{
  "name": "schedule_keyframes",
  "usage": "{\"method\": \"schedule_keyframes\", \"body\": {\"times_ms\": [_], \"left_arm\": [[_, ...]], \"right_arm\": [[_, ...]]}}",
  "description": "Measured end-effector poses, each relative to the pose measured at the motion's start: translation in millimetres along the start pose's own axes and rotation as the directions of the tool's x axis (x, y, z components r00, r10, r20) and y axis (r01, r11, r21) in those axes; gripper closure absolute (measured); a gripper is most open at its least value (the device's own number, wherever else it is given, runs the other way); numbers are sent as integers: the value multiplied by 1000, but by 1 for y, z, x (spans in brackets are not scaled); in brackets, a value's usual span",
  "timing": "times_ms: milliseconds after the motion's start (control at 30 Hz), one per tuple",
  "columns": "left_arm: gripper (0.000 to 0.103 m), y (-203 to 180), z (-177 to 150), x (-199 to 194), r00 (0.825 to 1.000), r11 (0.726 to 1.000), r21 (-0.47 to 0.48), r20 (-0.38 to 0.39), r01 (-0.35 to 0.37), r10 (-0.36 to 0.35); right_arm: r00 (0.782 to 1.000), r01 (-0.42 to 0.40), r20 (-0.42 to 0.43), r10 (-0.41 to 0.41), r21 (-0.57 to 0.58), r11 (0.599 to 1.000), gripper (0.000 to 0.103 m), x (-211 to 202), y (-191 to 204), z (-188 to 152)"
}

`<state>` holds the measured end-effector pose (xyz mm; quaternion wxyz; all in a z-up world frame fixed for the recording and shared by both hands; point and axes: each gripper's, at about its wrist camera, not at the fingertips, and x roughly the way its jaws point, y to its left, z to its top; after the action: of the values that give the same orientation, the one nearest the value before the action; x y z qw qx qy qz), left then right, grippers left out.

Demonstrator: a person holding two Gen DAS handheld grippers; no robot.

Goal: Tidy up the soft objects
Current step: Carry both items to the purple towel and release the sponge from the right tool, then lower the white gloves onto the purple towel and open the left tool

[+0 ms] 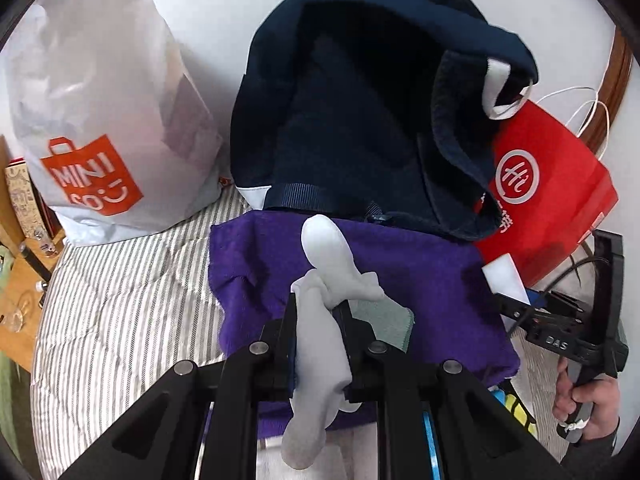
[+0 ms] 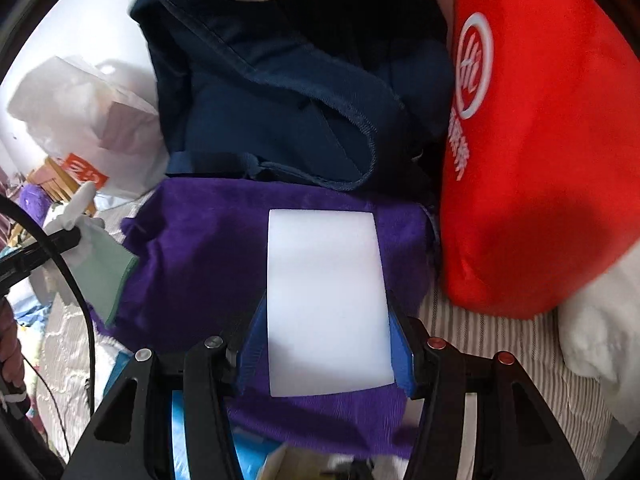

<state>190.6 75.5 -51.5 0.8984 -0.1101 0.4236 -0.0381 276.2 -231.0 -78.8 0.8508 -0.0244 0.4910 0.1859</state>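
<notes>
**Soft things held over a purple cloth on the bed**

Soft white sock-like fabric piece (image 1: 320, 320) sits pinched between the nearly closed jaws of the left gripper (image 1: 318, 312), low in the centre of the left wrist view, hanging over a fuzzy purple cloth (image 1: 432, 280). The right gripper (image 2: 326, 312) has its jaws pressed on both sides of a flat white rectangular foam block (image 2: 326, 300), centre of the right wrist view, also above the purple cloth. Behind the cloth lies a dark navy fleece garment (image 1: 352, 120). A red paper bag (image 2: 540, 160) stands at the right, a white plastic shopping bag (image 1: 104, 120) at the upper left. All rest on a grey-striped bed sheet (image 1: 120, 300).
</notes>
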Motion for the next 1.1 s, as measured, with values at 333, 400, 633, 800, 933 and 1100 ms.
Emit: {"method": "schedule_keyframes", "body": {"times_ms": [333,400,633,800,933,1100], "left_arm": [[88,7,5,29,999,1000,-17,-38,8,-9],[88,9,5,32,999,1000,-20,-38,3,-4],[88,14,6,44,998,999,-35,-66,11,-13],[88,13,9,59,996,999,-41,-92,13,-16],[87,12,15,74,995,998,-57,-100,1,-7],[86,10,21,94,991,998,-53,-129,-29,22]], "right_arm": [[994,82,-74,-86,-49,995,49,59,7,15],[992,82,-87,-86,-44,996,49,67,5,16],[988,77,-129,-79,-25,997,49,86,-2,16],[986,57,-153,-61,-32,998,40,88,-6,14],[985,35,-168,-38,-25,999,30,82,-7,13],[986,39,-158,-44,-37,999,27,66,-4,8]]}}
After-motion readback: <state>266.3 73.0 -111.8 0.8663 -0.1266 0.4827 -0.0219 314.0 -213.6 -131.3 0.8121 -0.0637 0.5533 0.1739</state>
